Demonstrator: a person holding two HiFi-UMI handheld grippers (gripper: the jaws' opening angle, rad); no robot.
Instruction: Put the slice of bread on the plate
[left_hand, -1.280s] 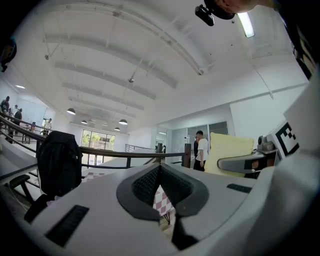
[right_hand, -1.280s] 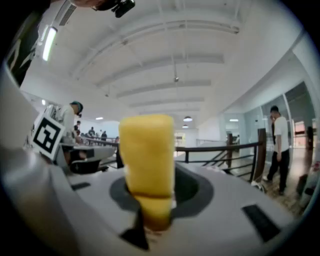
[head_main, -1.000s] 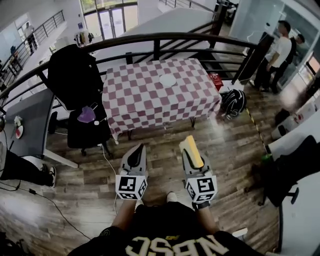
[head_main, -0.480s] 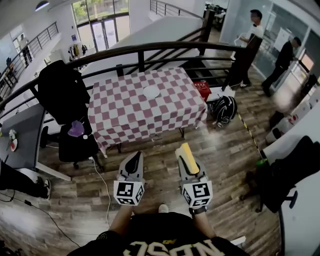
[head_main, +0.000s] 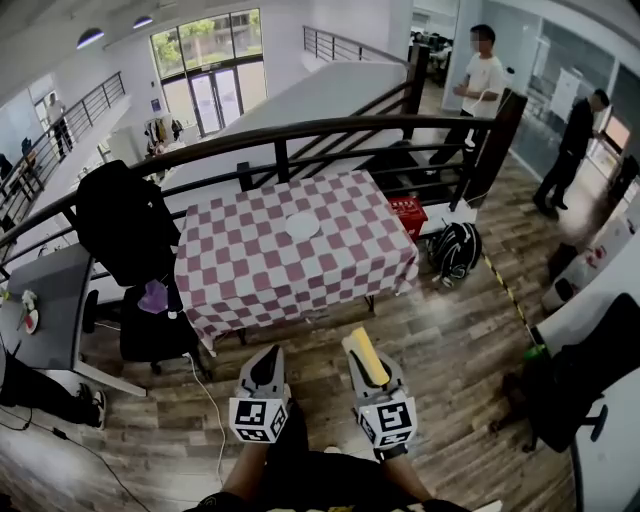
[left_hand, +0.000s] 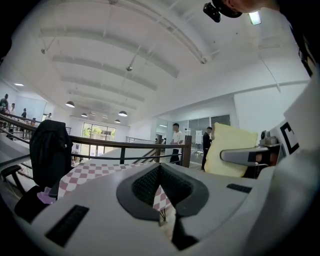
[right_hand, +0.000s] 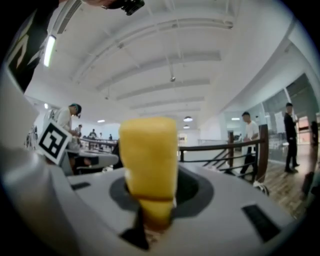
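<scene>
Carrying step: the right gripper (head_main: 362, 352) clamps the slice of bread (right_hand: 149, 160) upright, well short of the table (head_main: 250, 285). The left gripper (head_main: 268, 358) is closed on nothing. Next it must reach the plate (head_main: 302, 226), seemingly bare, and lay the bread flat on it.

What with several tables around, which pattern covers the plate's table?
Red-and-white checks on the tablecloth, clearest in the head view.

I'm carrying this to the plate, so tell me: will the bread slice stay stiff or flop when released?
Probably fairly stiff: the bread slice stands upright from the right tool without drooping. Likely light and squashy, as it looks narrowed where pinched. Flat-sided, so it should not roll.
</scene>
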